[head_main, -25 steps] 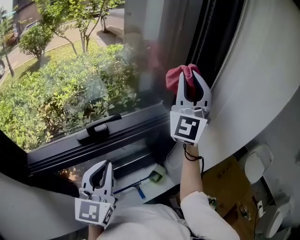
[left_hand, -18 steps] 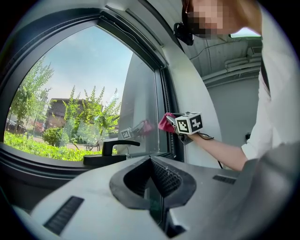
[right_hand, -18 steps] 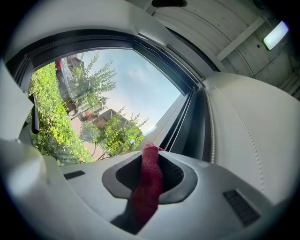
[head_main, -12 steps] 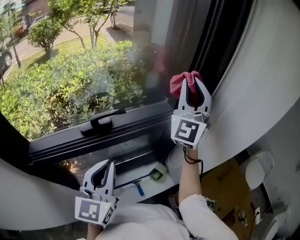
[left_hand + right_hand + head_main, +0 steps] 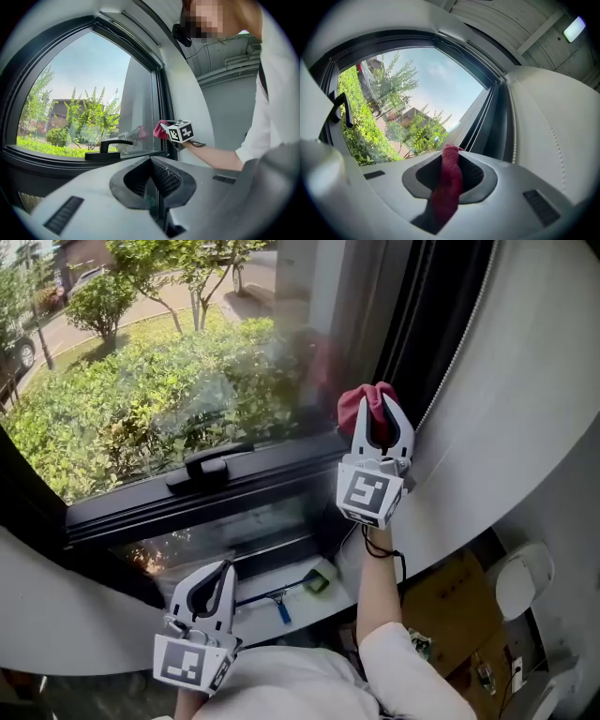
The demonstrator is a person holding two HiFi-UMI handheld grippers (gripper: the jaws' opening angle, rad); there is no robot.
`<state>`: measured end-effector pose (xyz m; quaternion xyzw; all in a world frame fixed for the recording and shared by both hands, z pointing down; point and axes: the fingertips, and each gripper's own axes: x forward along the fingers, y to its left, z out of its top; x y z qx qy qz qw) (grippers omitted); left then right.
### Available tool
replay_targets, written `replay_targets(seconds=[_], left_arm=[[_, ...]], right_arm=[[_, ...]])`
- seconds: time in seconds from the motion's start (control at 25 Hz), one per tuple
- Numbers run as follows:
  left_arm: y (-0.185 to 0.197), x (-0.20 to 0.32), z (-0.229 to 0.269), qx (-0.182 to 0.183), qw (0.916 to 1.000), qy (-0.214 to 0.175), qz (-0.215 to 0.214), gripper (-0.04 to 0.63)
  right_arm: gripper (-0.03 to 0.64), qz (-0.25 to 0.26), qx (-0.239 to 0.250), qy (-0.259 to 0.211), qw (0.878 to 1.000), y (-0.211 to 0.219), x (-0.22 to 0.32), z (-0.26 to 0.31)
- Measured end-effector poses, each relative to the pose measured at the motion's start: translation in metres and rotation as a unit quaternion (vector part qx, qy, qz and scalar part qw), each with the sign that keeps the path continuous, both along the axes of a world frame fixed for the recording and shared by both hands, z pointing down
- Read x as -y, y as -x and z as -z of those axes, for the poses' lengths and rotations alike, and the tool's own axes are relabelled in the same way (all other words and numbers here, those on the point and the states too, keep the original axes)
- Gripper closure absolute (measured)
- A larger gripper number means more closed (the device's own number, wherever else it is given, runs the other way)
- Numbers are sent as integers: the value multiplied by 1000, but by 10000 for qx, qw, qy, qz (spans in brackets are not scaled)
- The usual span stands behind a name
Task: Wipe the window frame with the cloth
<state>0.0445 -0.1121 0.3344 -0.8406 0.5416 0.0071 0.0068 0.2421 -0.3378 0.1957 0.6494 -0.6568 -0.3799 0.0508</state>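
A dark red cloth is pinched in my right gripper, which is shut on it and held up at the black window frame where the glass meets the right upright. The right gripper view shows the cloth standing between the jaws, with the frame's black upright just ahead. My left gripper hangs low at the left, shut, with nothing in it. From the left gripper view I see the right gripper and the cloth against the frame corner.
A black window handle sits on the lower frame rail. A small squeegee with a blue handle lies on the sill below. A white curved wall lies to the right; cardboard and white devices lie on the floor lower right.
My right gripper with the cloth has dropped slightly along the frame's corner. The left gripper has stayed low, and the head view has shifted a little.
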Motion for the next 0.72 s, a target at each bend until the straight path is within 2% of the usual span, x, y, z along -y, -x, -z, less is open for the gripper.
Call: replay_targets(seconds=[0.72], left_arm=[[-3,-38,-2,-36,9989,-26,459,588]], right_arm=[[532,207,130,69,9997,-2,0,-7]])
